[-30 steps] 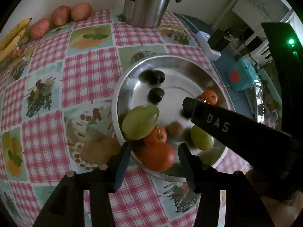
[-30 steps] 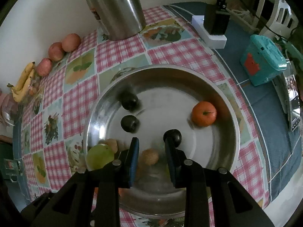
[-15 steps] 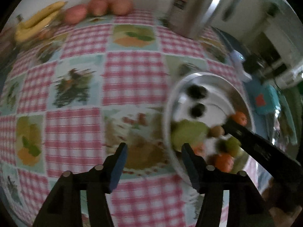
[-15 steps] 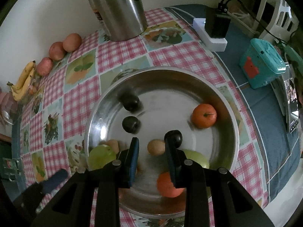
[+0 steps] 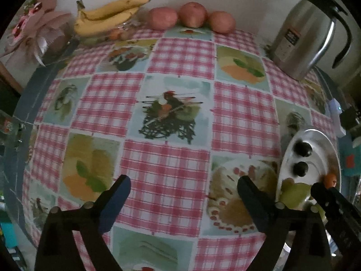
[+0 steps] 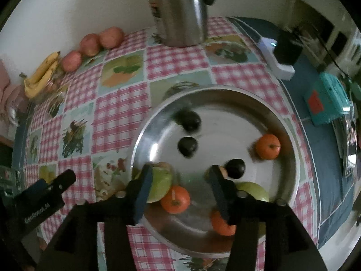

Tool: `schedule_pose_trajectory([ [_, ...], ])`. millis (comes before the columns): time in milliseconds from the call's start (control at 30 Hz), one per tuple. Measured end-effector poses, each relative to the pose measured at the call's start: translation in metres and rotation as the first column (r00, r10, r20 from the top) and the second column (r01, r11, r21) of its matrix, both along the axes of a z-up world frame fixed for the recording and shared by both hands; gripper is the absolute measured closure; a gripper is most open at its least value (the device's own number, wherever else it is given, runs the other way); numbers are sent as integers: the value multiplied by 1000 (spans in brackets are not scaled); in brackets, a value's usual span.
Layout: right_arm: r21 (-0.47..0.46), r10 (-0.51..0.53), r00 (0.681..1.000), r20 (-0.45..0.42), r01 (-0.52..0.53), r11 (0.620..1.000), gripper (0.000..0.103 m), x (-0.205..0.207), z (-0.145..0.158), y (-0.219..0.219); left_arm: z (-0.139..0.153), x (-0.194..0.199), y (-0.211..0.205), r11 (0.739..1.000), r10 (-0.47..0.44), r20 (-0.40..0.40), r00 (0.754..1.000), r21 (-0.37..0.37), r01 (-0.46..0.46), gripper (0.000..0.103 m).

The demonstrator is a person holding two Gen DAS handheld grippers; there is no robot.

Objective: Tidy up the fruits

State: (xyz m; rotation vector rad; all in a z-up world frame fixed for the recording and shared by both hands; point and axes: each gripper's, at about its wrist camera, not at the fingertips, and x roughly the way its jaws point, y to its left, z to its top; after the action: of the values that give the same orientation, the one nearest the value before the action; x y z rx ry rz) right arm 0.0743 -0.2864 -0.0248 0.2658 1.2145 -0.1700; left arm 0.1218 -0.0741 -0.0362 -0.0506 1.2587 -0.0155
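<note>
My left gripper [image 5: 183, 186] hangs over the checked tablecloth [image 5: 167, 162], left of the steel bowl [image 5: 315, 132]; its jaws are opening wide with nothing between them. My right gripper [image 6: 181, 174] is above the bowl [image 6: 225, 89]; its jaws are opening over bare metal and an orange [image 6: 174, 199], gripping nothing. A dark plum [image 6: 235, 168] lies just right of its right finger. Two more plums [image 6: 190, 120], another orange [image 6: 268, 146] and green fruits [image 6: 160, 185] lie in the bowl. Bananas [image 5: 108, 15] and three red apples [image 5: 191, 15] sit at the far edge by the wall.
A steel kettle [image 5: 302, 36] stands at the back right of the table, behind the bowl. A white power strip [image 6: 277, 61] and a teal box [image 6: 325, 99] lie to the right on blue cloth. A pink flower arrangement [image 5: 29, 29] sits at the far left.
My left gripper let go of a green fruit in the bowl, swung left over the cloth and widened. My right jaws spread, and the dark plum at their tip now rests in the bowl.
</note>
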Motion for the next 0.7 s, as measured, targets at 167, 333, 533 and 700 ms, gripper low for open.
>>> schedule_pose_trajectory([
  [167, -19, 38, 999, 13, -38, 999, 26, 3, 2, 14, 1, 2, 4, 1000, 17, 11, 1000, 17, -18, 6],
  [333, -19, 50, 999, 18, -50, 999, 23, 5, -2, 18, 1, 6, 6, 996, 40, 36, 999, 83, -42, 6],
  [533, -30, 51, 999, 16, -51, 998, 6, 6, -4, 23, 7, 7, 16, 990, 61, 77, 995, 123, -71, 6],
  [700, -5, 56, 998, 36, -56, 998, 6, 3, 1, 27, 11, 0, 22, 982, 70, 68, 995, 171, -81, 6],
])
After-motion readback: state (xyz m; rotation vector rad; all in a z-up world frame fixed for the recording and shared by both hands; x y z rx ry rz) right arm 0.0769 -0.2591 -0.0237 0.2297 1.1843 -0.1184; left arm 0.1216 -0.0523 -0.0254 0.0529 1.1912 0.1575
